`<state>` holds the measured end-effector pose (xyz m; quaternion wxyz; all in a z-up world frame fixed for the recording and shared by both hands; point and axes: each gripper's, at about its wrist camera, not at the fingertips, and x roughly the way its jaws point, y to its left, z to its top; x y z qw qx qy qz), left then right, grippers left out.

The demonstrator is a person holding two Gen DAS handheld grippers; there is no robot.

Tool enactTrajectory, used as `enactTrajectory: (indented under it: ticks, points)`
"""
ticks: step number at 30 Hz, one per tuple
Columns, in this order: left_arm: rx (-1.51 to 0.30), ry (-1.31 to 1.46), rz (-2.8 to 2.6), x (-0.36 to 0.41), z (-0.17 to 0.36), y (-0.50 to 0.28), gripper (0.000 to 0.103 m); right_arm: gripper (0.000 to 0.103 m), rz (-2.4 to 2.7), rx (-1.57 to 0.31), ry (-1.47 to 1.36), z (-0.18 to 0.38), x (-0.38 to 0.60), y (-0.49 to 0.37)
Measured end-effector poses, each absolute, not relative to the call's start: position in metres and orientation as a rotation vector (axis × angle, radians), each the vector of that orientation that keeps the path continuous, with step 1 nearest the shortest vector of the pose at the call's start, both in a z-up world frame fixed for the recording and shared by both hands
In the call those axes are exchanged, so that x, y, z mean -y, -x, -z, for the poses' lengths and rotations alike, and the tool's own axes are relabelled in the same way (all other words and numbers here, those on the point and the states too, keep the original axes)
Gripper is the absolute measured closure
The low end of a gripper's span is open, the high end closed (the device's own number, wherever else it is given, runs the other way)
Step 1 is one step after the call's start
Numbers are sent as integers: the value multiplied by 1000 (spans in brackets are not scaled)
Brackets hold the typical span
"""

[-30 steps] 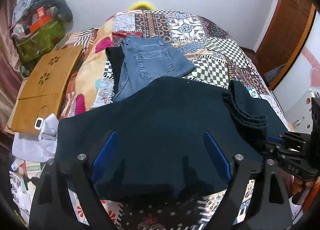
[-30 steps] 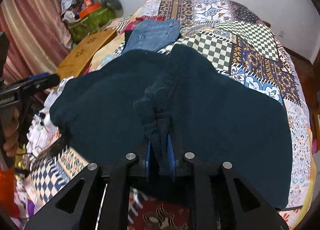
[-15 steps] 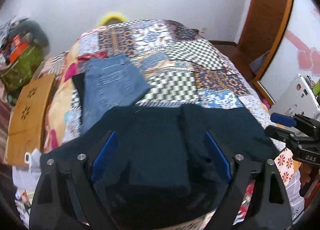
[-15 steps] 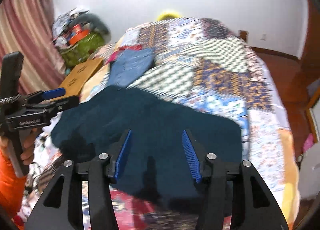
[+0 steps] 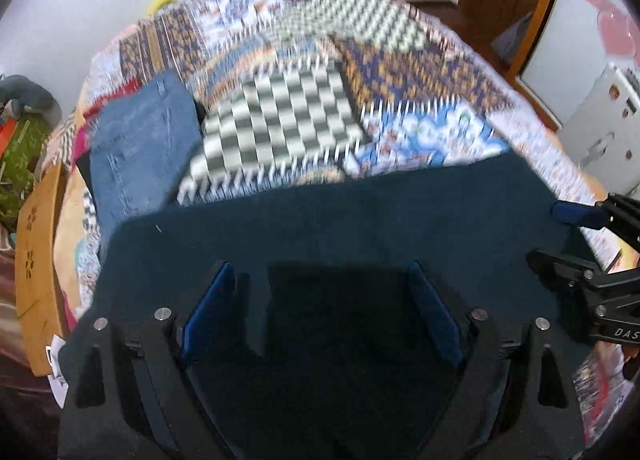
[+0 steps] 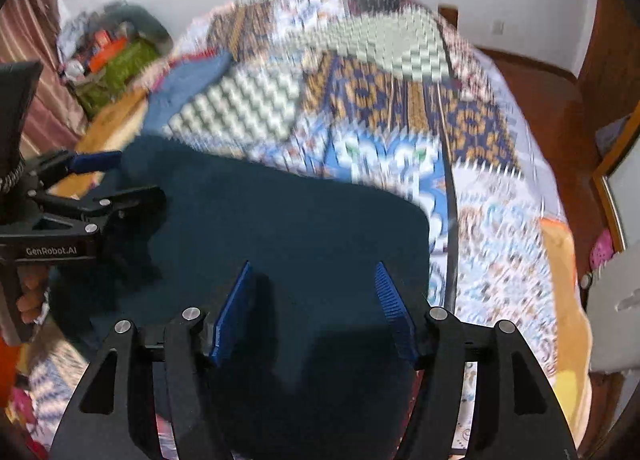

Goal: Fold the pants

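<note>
The left gripper [image 5: 320, 316] hovered with its blue pads spread wide and nothing between them, poised over the near part of the dark teal pants [image 5: 360, 228]. The right gripper [image 6: 314, 308] was likewise wide open and empty, above the right end of the same garment [image 6: 280, 220]. Each tool showed at the edge of the other's view, the two well apart.

The pants lay as a broad, flat band across the near edge of the patchwork bedspread [image 5: 292, 120], their far edge fairly straight; how many layers were stacked could not be told. Farther off on the left, a folded pair of blue jeans [image 5: 140, 148] rested on the bed, with a wooden board [image 5: 40, 252] at the left edge. Motion blur softened the quilt in both views.

Judging by this, one fold seemed laid down and both tools were free between grasps. The next move would likely call for pinching one end of the band, both layers together, and carrying it over the other end, keeping edges aligned so the cloth did not bunch.
</note>
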<state>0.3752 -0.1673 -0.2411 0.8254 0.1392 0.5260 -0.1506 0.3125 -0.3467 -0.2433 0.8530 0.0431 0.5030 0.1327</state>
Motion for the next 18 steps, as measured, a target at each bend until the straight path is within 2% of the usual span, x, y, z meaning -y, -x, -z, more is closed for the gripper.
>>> enactTrajectory:
  ticks: [1, 3, 6, 18]
  points:
    - [-1114, -283, 325, 163, 243, -373, 10, 43, -286, -1072, -82, 249, 347, -311]
    - [-1106, -279, 323, 158, 242, -367, 7, 35, -298, -1046, -87, 254, 352, -299]
    - [-1099, -287, 319, 155, 241, -359, 7, 31, -306, -1048, -104, 254, 357, -293]
    - [-1064, -286, 279, 137, 225, -318, 7, 27, -251, -1050, -161, 254, 369, -262]
